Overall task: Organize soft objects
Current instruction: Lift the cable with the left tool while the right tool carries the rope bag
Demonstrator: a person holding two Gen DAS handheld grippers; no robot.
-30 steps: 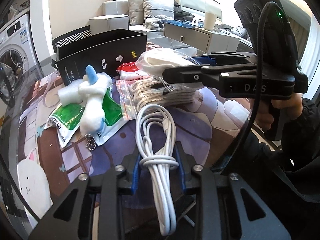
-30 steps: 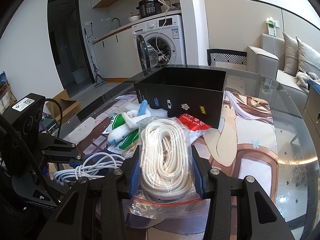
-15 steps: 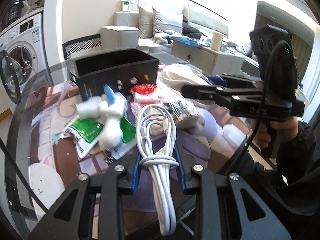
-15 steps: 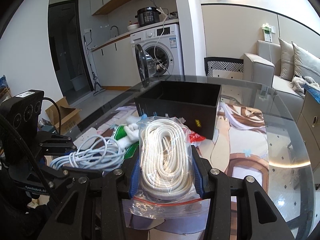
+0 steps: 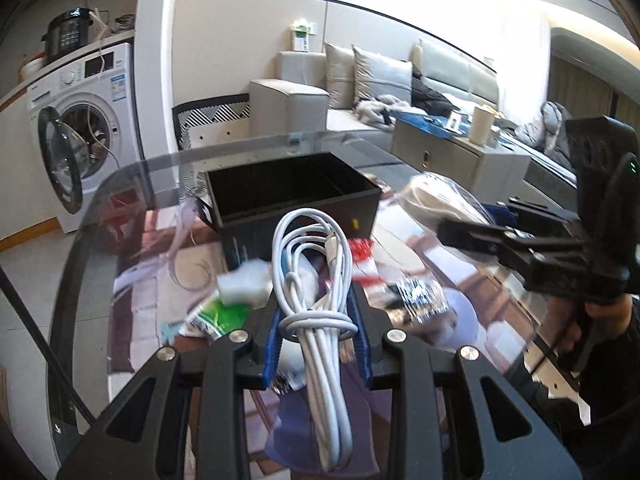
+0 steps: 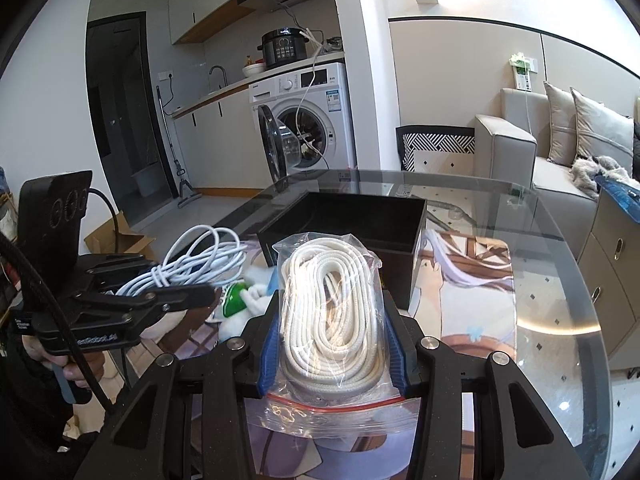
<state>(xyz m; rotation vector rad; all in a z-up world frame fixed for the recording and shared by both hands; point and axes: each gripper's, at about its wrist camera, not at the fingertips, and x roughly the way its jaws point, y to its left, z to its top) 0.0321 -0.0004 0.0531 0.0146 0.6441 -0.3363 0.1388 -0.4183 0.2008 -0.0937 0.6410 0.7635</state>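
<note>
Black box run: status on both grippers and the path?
Left gripper shut on white cable. Right gripper shut on bagged rope. Black box open and empty ahead; nothing in the way.

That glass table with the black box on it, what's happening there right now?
A person is tidying soft items with handheld tongs. The left tongs are shut on a coiled white cable, and the right tongs grip a bagged white rope. Both are held above the glass table, facing the open black box, which looks empty. A plush toy and packets remain on the table.
</note>
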